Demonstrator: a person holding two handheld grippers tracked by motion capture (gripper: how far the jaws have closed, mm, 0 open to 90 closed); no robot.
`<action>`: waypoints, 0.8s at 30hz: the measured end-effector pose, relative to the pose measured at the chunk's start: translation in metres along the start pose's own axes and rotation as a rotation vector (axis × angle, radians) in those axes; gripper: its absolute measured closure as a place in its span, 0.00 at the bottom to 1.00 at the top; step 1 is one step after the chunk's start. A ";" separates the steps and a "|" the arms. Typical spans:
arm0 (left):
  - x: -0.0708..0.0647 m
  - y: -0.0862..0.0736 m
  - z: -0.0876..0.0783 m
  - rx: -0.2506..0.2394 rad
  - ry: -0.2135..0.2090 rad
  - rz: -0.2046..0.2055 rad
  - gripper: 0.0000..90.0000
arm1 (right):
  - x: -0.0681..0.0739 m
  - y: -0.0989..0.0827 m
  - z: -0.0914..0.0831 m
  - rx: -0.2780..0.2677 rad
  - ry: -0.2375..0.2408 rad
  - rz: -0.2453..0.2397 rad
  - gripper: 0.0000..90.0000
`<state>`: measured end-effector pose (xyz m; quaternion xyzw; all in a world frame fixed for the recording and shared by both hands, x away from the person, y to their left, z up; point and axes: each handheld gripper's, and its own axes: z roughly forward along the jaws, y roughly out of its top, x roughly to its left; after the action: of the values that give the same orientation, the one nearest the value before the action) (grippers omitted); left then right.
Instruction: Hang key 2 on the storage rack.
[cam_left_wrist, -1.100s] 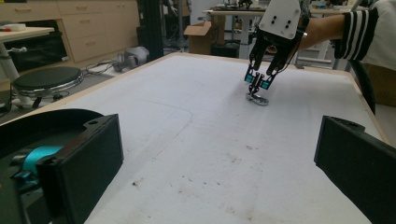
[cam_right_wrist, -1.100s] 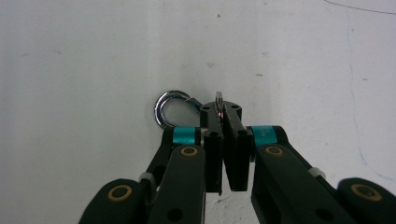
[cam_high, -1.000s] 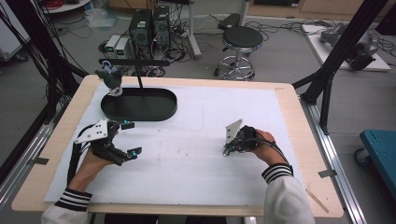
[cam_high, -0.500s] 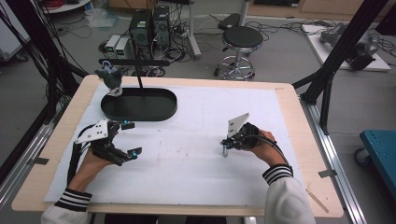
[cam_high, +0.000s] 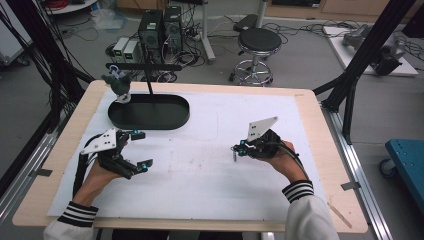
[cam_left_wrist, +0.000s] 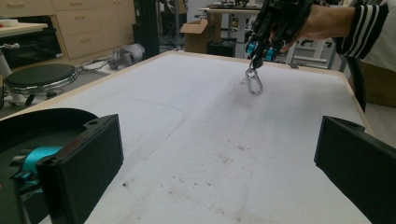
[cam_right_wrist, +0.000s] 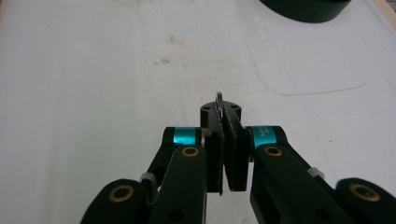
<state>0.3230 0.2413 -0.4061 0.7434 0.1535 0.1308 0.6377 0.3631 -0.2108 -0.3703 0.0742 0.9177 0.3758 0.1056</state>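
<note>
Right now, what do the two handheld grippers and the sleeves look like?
Both the left gripper and the right gripper are black linkage frames with brass-coloured pivot pins, teal collars near flat black pads, and a grey three-cornered plate on top. Black cables trail back along the hands. The sleeves are white with black-and-white striped cuffs.

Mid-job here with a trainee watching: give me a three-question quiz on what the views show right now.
1. True or false: the right tool is shut on the metal clip.
2. The left tool has its jaws: A) open with nothing between them, B) shut on the clip, C) shut on the stand.
3. Fill in: the small figure hangs from the black stand at the table's far ____ corner in the high view.

Key: 1 true. 2 A. 3 left.
</note>
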 end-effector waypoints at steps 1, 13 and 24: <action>0.000 0.000 -0.001 -0.002 -0.002 -0.005 0.02 | 0.001 0.001 -0.001 -0.009 -0.002 0.010 0.98; -0.001 0.016 -0.004 0.006 -0.035 -0.019 0.02 | 0.010 0.018 -0.006 -0.233 0.022 0.114 0.98; 0.001 0.035 0.008 0.038 -0.077 -0.035 0.02 | 0.020 0.033 -0.007 -0.344 0.043 0.137 0.98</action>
<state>0.3295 0.2293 -0.3729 0.7569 0.1444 0.0880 0.6312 0.3436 -0.1874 -0.3451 0.1095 0.8348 0.5349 0.0711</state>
